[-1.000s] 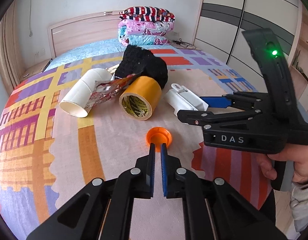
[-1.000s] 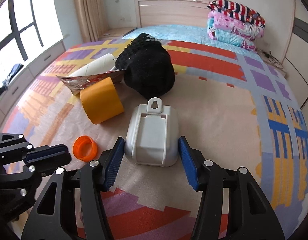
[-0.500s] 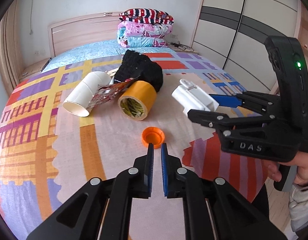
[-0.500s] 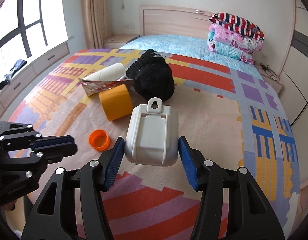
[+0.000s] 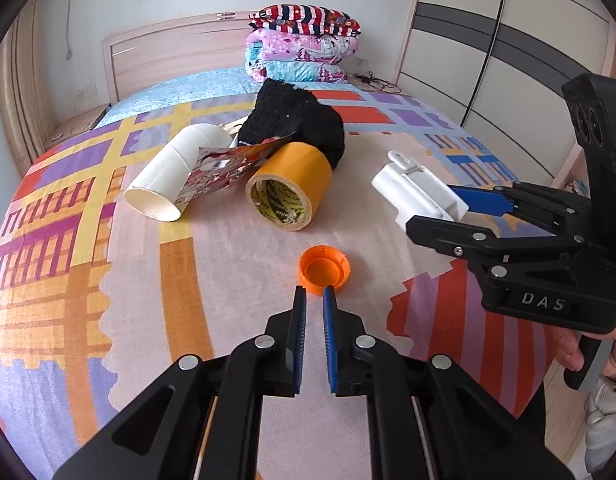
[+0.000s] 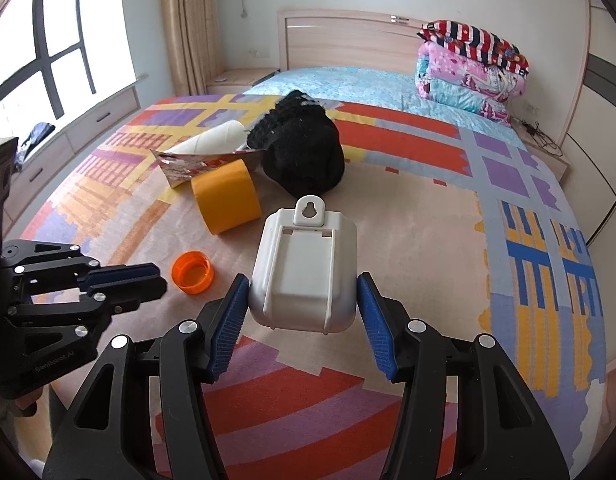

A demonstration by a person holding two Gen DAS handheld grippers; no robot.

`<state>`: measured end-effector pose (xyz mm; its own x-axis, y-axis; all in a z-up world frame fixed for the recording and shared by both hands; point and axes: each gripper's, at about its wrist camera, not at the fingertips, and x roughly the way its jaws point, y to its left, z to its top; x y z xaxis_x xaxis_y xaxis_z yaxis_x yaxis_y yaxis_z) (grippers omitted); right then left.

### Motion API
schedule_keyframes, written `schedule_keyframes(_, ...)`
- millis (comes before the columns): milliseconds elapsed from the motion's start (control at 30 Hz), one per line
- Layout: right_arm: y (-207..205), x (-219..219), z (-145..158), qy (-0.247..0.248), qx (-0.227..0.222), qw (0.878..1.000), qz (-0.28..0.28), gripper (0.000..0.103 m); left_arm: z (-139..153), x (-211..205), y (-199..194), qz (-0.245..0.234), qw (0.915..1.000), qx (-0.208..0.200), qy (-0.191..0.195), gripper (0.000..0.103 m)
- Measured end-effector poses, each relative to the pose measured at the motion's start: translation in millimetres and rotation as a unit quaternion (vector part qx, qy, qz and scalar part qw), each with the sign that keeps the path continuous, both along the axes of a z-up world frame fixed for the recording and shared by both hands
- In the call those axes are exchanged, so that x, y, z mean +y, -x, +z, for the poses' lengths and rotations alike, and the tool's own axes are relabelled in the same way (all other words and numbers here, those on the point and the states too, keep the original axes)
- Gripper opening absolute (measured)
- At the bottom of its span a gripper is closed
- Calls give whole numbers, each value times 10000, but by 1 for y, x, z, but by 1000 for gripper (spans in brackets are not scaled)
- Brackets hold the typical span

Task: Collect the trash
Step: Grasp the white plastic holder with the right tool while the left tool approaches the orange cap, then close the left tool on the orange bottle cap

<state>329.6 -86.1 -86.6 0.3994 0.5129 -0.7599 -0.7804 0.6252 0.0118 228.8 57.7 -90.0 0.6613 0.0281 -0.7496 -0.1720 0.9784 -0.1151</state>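
On bed [image 5: 228, 320], patterned cover: right tongs [image 6: 304, 304] clamped on white plastic box [image 6: 304, 272], blue pads pressing both sides, box raised clear of cover. Left tongs [image 5: 315, 300] fully closed, nothing gripped, tips just short of orange bottle cap [image 5: 325, 269] at 12 o'clock. Beyond cap, 11 o'clock: yellow tape roll [image 5: 290, 190] on its side, foil wrapper [image 5: 224, 168] leaning across white tube [image 5: 164, 180]. Black knit item [image 5: 296, 120] behind tape, touching it.
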Motion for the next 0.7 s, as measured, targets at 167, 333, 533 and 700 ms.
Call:
schedule_keyframes(167,-4,-3,-4,17,42,10000,-57,55,2,0,1,-53,10000,-61,38,7)
schedule_keyframes(333,-4,-4,-5,6,36,10000,-18,55,5,-3,1,-56,10000,-68,-14,24)
schedule_keyframes(533,-3,-5,-4,-10,20,10000,2,55,8,-6,1,-44,9998,-213,-1,61)
schedule_keyframes(700,-3,-6,-1,-46,6,10000,-9,55,7,-10,-7,-123,9997,-199,-113,61)
